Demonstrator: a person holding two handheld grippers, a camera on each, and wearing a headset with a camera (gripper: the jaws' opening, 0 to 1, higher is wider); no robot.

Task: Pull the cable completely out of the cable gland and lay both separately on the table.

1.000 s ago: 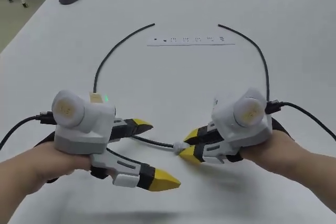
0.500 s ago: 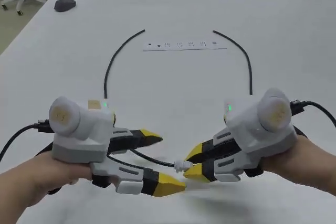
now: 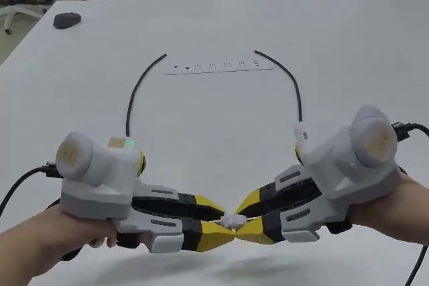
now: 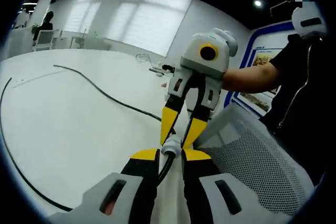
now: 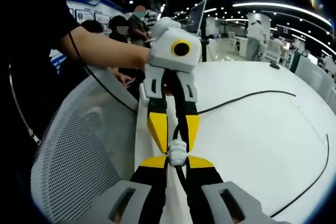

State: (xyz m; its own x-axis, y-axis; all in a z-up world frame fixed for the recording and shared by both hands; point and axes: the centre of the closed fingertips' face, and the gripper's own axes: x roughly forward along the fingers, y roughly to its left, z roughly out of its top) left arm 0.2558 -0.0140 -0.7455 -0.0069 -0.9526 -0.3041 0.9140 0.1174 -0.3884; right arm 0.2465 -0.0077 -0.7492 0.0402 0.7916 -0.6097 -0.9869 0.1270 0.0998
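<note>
My left claw (image 3: 221, 223) is clamped on the black cable (image 3: 133, 95) right beside the white cable gland (image 3: 232, 220). My right claw (image 3: 241, 224) is closed on the gland itself, and the two sets of tips meet nose to nose at the near edge of the table (image 3: 201, 138). The cable is not out of the gland: in the left gripper view it runs back between my left jaws, and on the table it loops far toward the power strip (image 3: 214, 66).
</note>
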